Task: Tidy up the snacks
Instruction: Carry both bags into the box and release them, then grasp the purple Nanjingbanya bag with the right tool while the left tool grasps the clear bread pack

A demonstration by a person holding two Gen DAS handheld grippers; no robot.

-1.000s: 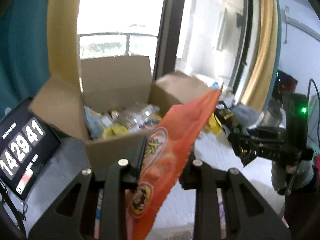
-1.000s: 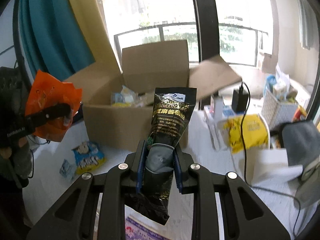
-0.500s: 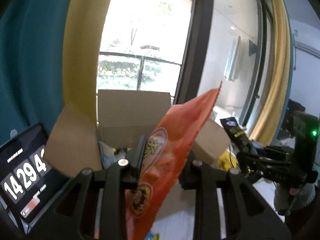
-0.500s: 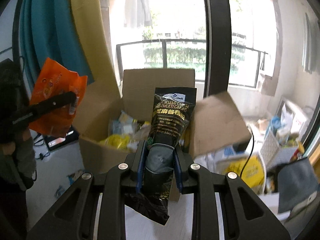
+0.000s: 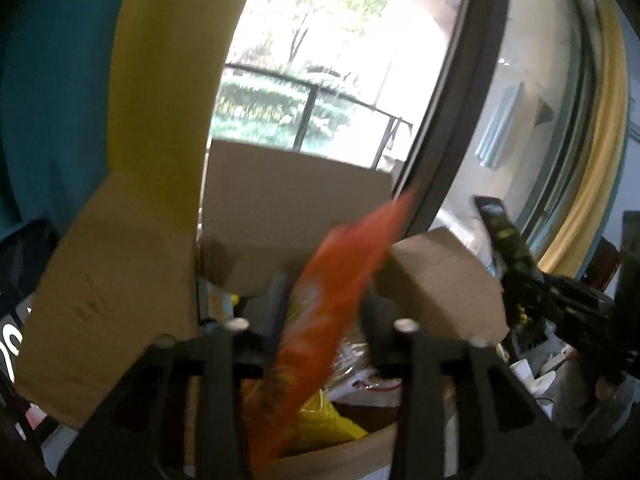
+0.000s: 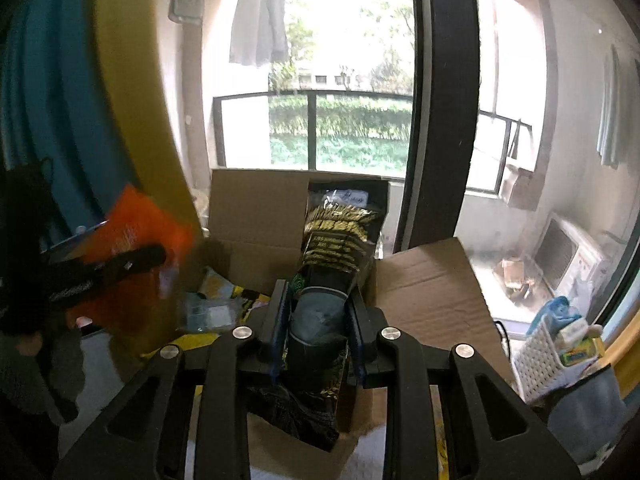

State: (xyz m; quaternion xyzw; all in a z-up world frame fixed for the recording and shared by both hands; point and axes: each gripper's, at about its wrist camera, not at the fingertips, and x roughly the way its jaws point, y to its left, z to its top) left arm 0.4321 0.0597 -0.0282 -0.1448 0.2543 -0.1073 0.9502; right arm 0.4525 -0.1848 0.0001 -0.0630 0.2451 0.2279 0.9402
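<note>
An open cardboard box (image 5: pixel 292 204) with raised flaps holds several snack packets; it also shows in the right wrist view (image 6: pixel 256 208). My left gripper (image 5: pixel 324 312) is shut on an orange snack bag (image 5: pixel 332 292) and holds it over the box opening. My right gripper (image 6: pixel 318 308) is shut on a black snack pouch (image 6: pixel 340 228) with gold lettering, held upright over the box's near edge. The orange bag (image 6: pixel 136 236) and left gripper show at the left of the right wrist view. The black pouch (image 5: pixel 500 236) shows at the right of the left wrist view.
A tall window with a dark frame (image 6: pixel 444 100) stands behind the box. Yellow and teal curtains (image 5: pixel 152 80) hang at the left. A white basket (image 6: pixel 548 352) with items sits at the right. A dark clock display (image 5: pixel 8 336) is at the far left.
Both grippers have moved forward and closer to the box. The orange bag now hangs over the box opening, and the black pouch is over its near edge.
</note>
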